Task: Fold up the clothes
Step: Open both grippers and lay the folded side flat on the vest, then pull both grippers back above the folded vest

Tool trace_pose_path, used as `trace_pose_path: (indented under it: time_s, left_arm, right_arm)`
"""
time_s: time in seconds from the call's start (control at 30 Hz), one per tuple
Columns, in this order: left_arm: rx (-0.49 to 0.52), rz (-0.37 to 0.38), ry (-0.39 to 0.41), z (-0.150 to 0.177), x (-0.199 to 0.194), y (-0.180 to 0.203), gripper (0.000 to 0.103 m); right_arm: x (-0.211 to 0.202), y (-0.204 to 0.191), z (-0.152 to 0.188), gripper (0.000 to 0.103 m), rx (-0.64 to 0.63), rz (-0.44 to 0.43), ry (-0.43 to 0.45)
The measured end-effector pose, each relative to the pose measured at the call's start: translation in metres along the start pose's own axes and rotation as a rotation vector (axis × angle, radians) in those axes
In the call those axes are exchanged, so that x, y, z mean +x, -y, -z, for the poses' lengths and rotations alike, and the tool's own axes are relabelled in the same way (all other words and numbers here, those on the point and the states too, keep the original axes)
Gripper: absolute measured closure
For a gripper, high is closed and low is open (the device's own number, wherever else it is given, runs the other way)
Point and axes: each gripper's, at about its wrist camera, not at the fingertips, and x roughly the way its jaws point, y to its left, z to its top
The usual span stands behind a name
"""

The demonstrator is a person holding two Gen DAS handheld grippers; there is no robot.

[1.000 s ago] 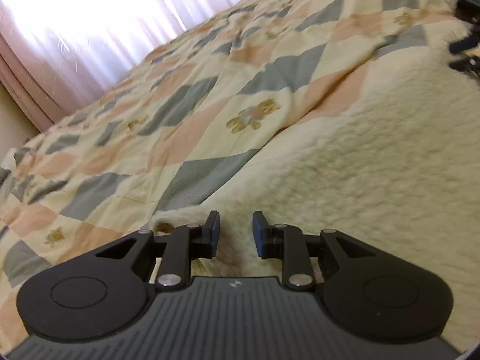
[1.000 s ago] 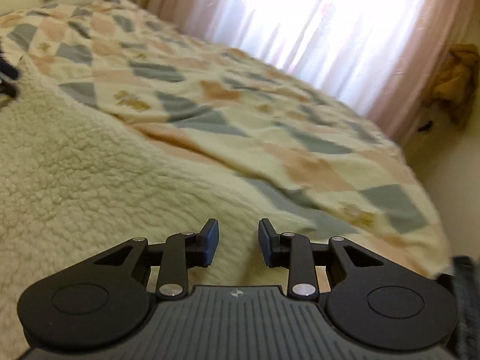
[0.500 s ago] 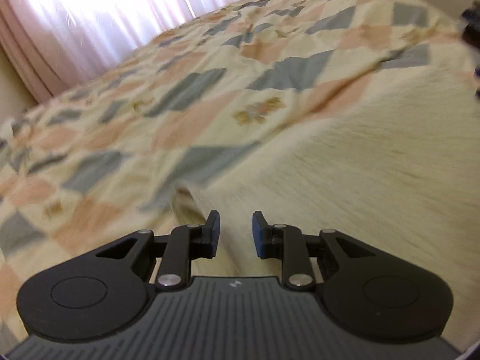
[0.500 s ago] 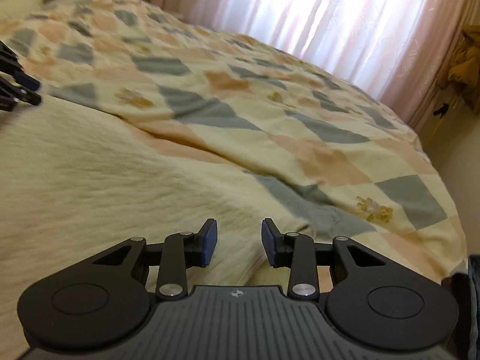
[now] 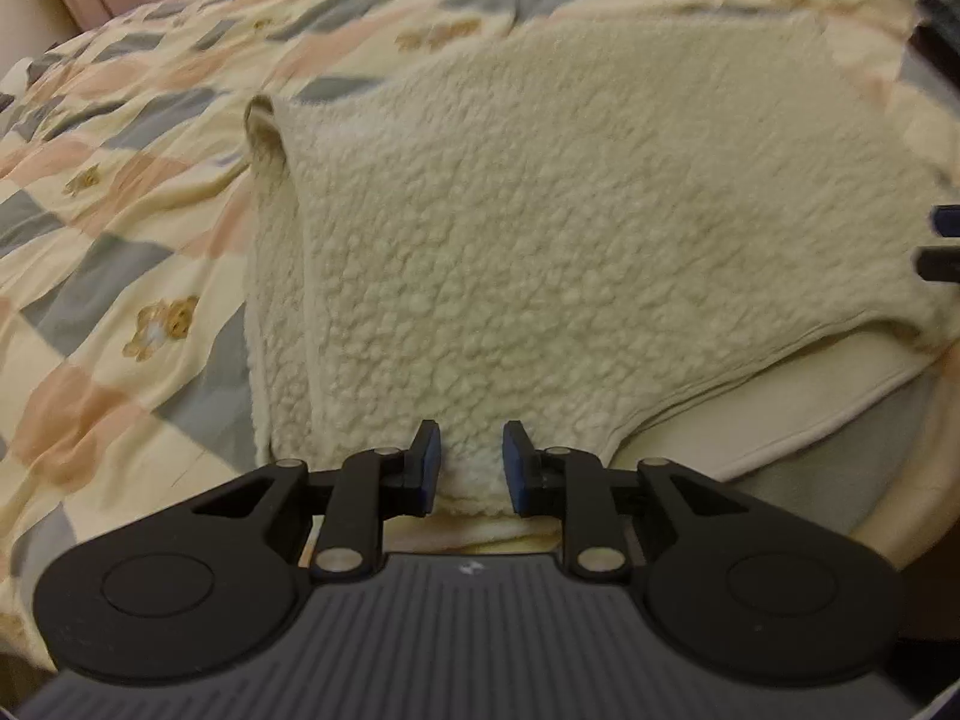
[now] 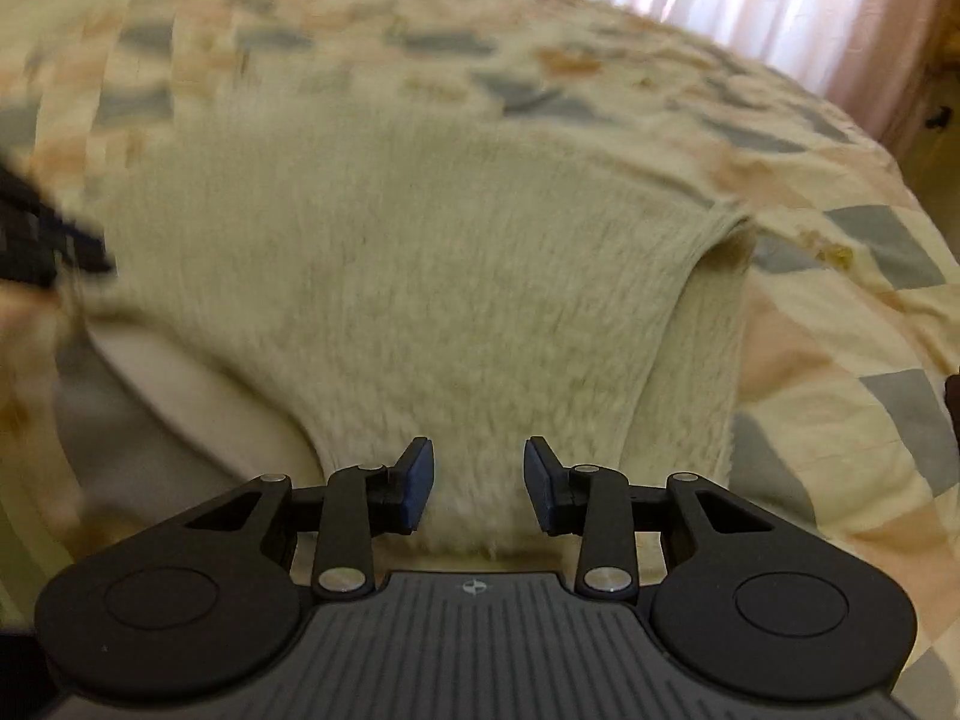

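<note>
Both grippers, left (image 5: 471, 465) & right (image 6: 478, 483), open over fleece (image 5: 570, 228).

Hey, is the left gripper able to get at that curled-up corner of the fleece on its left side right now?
Probably yes. The left gripper sits at the fleece garment's near edge with jaws apart, and the curled corner lies exposed on the quilt ahead-left, with nothing lying over it.

Both grippers pull back and up: the cream fleece garment (image 5: 570, 222) now shows whole, its near hem lifted off the quilt (image 5: 120, 276). The right gripper (image 6: 477, 483) spreads wider, and its view blurs.
</note>
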Motion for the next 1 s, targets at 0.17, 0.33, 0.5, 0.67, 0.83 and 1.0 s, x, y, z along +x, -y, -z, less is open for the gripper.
trace_pose_path:
  time_s: [0.17, 0.33, 0.5, 0.67, 0.83, 1.0]
  left_arm:
    - [-0.076, -0.056, -0.062, -0.03, -0.04, 0.004, 0.082]
    - [-0.2, -0.045, -0.064, -0.052, -0.103, 0.005, 0.082]
    - [-0.266, -0.051, -0.029, -0.064, -0.159, 0.007, 0.076]
    - [-0.289, -0.046, 0.014, -0.069, -0.199, 0.008, 0.072]
    - [-0.273, -0.034, 0.042, -0.07, -0.225, 0.007, 0.071]
    - [-0.253, -0.016, 0.071, -0.061, -0.242, -0.005, 0.07]
  right_arm:
    - [0.012, 0.007, -0.012, 0.064, 0.079, -0.018, -0.154]
    - [-0.034, 0.026, -0.053, 0.052, 0.228, -0.061, -0.098]
    - [-0.08, 0.039, -0.082, 0.04, 0.267, -0.082, -0.056]
    - [-0.11, 0.048, -0.097, 0.035, 0.263, -0.084, -0.039]
    - [-0.139, 0.039, -0.103, 0.035, 0.261, -0.076, -0.037]
    - [-0.165, 0.022, -0.106, 0.033, 0.263, -0.059, -0.033]
